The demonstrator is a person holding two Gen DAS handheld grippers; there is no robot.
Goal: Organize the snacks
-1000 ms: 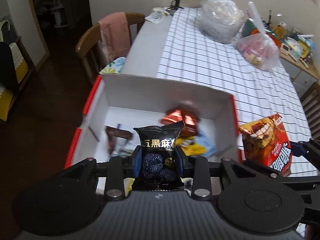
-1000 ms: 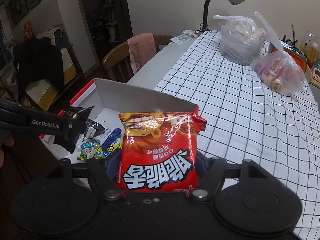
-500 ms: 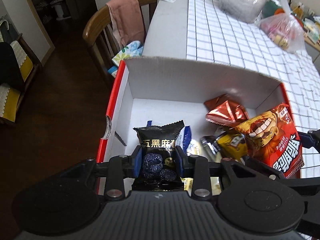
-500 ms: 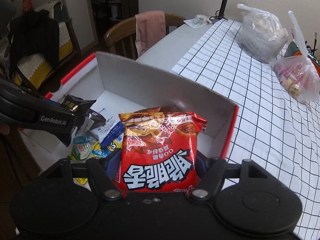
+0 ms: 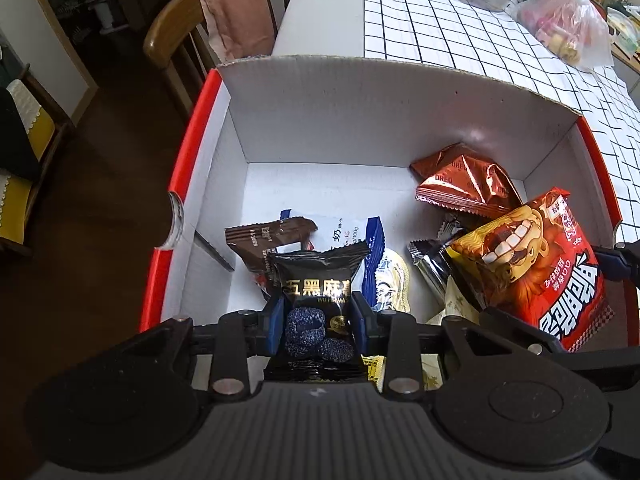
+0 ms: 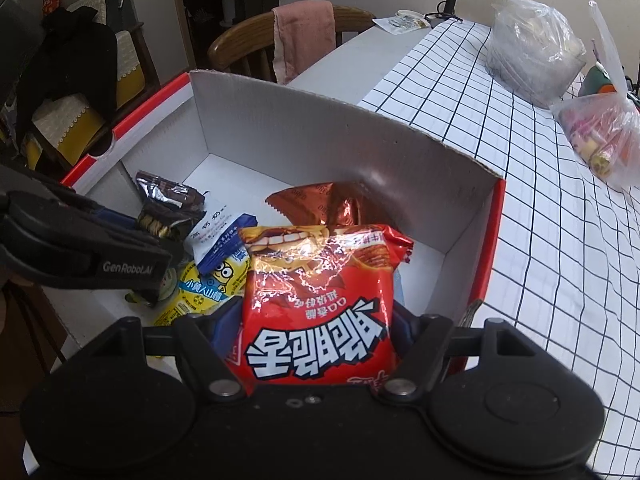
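two grippers over the box right now, both loaded. left gripper (image 5: 318,322), low centre of its own view, has its blue pads pinching the black sesame snack packet (image 5: 316,300) from both sides, the packet standing upright between the jaws with its top edge poking up above them. it hangs over the near part of the white cardboard box (image 5: 360,112), which has red outer sides and sits at the edge of the checked tablecloth (image 5: 460,40).

right gripper (image 6: 316,328) grips the red noodle snack bag (image 6: 320,292), jaws set wider and pressing on the bag's two side edges, print upside down, bag tilted up out of the jaws over the box's right half. in the left view that red bag sits at the right edge of the frame.

on the box floor: a copper oreo pack (image 5: 464,184) in the far right corner, a brown wrapper (image 5: 268,240) and a white-and-blue milk candy pack (image 5: 344,236) mid-frame, a yellow minion pouch (image 6: 208,284) just beside the red bag.
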